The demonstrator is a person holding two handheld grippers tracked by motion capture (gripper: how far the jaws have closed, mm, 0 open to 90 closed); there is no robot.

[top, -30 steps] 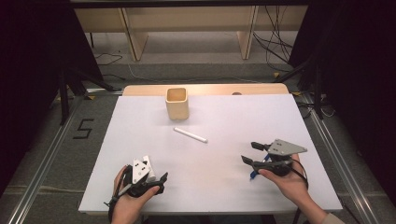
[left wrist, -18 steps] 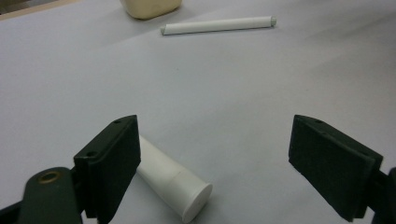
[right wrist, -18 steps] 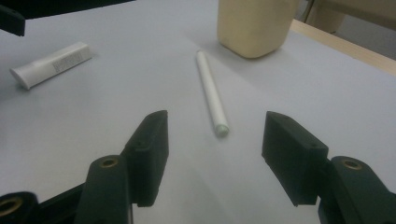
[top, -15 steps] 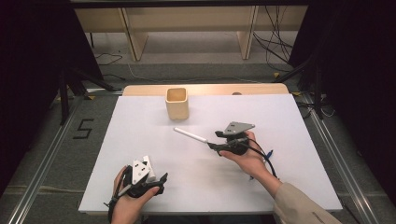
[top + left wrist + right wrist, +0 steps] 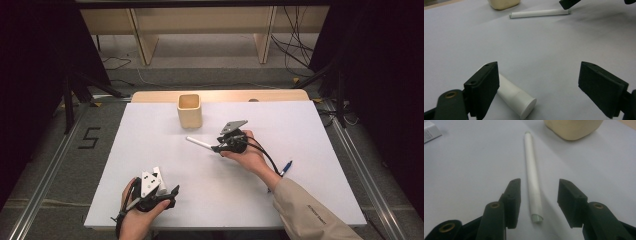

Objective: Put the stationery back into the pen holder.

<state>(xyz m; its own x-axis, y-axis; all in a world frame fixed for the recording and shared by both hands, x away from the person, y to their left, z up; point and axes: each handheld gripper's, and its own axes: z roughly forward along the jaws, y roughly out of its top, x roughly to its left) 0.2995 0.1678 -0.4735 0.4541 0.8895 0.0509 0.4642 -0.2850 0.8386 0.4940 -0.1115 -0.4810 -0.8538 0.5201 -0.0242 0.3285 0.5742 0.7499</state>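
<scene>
The right gripper sits low over the middle of the white table, its jaws straddling the near end of a white pen that lies flat on the surface; the jaws have just been closing, yet a gap shows on each side of the pen and the pads do not press it. The pen's far end points toward a cream square cup standing near the table's far edge. The left gripper rests by the near left corner, jaws wide apart, a short white tube lying beside one jaw. A blue pen lies toward the right edge.
</scene>
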